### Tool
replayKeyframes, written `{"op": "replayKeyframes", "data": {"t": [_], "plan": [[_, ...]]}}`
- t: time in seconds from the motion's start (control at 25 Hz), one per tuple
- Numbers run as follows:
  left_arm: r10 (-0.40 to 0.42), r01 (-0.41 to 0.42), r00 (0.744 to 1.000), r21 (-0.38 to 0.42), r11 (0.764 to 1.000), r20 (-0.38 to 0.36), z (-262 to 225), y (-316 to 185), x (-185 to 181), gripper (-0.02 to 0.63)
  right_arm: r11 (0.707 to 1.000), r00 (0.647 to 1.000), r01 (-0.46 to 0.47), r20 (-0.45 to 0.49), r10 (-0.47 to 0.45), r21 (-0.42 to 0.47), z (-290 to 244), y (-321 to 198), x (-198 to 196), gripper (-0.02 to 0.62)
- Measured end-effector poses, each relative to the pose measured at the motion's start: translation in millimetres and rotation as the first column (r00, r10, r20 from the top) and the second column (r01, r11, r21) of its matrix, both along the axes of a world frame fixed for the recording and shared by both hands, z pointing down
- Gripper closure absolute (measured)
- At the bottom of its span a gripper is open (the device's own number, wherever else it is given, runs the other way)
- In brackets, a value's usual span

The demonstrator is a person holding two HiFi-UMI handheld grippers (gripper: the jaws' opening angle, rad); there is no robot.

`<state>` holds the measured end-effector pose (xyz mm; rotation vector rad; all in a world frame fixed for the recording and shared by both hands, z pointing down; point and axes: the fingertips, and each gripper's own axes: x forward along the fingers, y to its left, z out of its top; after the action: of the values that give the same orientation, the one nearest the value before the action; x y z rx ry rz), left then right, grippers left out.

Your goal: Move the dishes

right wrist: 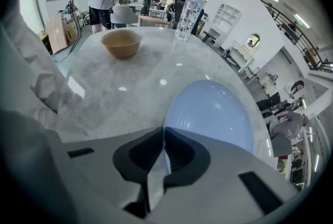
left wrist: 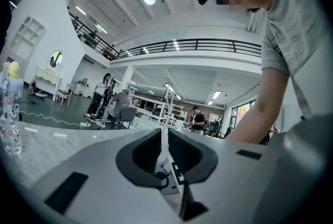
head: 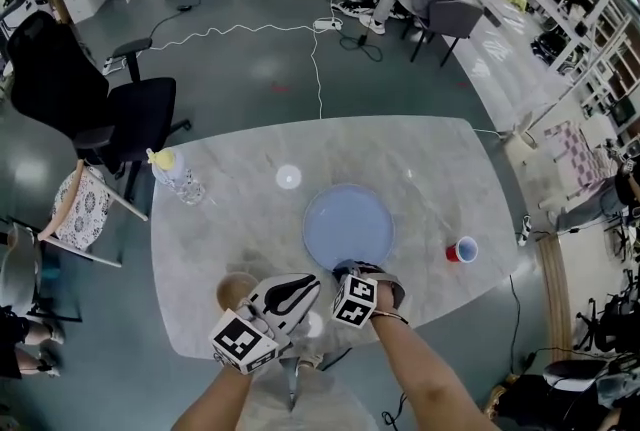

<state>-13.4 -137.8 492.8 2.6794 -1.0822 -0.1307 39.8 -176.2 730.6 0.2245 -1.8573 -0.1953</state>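
Observation:
A round pale blue plate [head: 348, 224] lies at the middle of the marble table [head: 440, 169]. My right gripper [head: 354, 270] sits at its near rim. In the right gripper view the right gripper [right wrist: 164, 129] has its jaws together on that rim of the plate [right wrist: 210, 114], with a blue sliver showing between them. A brown bowl [head: 237, 291] stands near the table's front edge, left of the plate, and appears as the bowl [right wrist: 122, 42] beyond the plate. My left gripper [head: 308, 283] hangs beside it, jaws shut on nothing, and this gripper [left wrist: 164, 132] points level across the room.
A clear bottle [head: 176, 175] with a yellow cap stands at the table's left edge. A red cup [head: 462, 249] stands right of the plate. A black office chair [head: 120, 114] and a patterned chair [head: 85, 209] are left of the table. People sit at the back of the room.

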Motion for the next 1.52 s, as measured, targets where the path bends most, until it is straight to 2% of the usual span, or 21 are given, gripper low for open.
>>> {"op": "replayKeyframes", "data": {"t": [0.2, 0.44, 0.76, 0.84, 0.96, 1.08, 1.24, 1.4, 1.52], "plan": [[0.016, -0.016, 1.000, -0.009, 1.000, -0.004, -2, 27, -4, 0.572, 0.998, 0.998, 0.018, 0.057, -0.014, -0.061, -1, 55, -21, 0.566], [0.024, -0.024, 1.000, -0.028, 0.999, -0.011, 0, 45, -1, 0.572, 0.993, 0.996, 0.062, 0.071, -0.055, -0.101, -1, 103, -40, 0.566], [0.033, -0.033, 0.999, -0.019, 0.999, -0.003, -6, 45, 7, 0.572, 0.987, 0.995, 0.085, 0.064, -0.077, -0.133, 6, 131, -47, 0.563], [0.035, -0.035, 0.999, -0.019, 0.999, 0.002, -6, 44, 6, 0.572, 0.985, 0.996, 0.067, 0.073, -0.056, -0.161, 7, 133, -48, 0.543], [0.043, -0.043, 0.999, -0.019, 0.999, 0.007, -5, 45, 7, 0.572, 0.979, 0.995, 0.048, 0.096, -0.030, -0.200, 6, 136, -48, 0.475], [0.046, -0.046, 0.999, -0.019, 0.999, 0.014, -4, 43, 9, 0.572, 0.973, 0.989, 0.023, 0.146, 0.010, -0.229, -1, 136, -50, 0.453], [0.044, -0.044, 0.999, -0.023, 0.999, 0.013, -4, 38, 13, 0.572, 0.951, 0.952, -0.064, 0.266, 0.149, -0.303, -25, 129, -53, 0.440], [0.055, -0.055, 0.998, -0.025, 0.998, -0.001, -7, 32, 24, 0.572, 0.921, 0.881, -0.184, 0.359, 0.309, -0.343, -48, 106, -42, 0.441], [0.090, -0.090, 0.996, -0.015, 0.996, -0.001, -8, 31, 39, 0.572, 0.898, 0.814, -0.275, 0.413, 0.408, -0.345, -62, 85, -26, 0.441]]}}
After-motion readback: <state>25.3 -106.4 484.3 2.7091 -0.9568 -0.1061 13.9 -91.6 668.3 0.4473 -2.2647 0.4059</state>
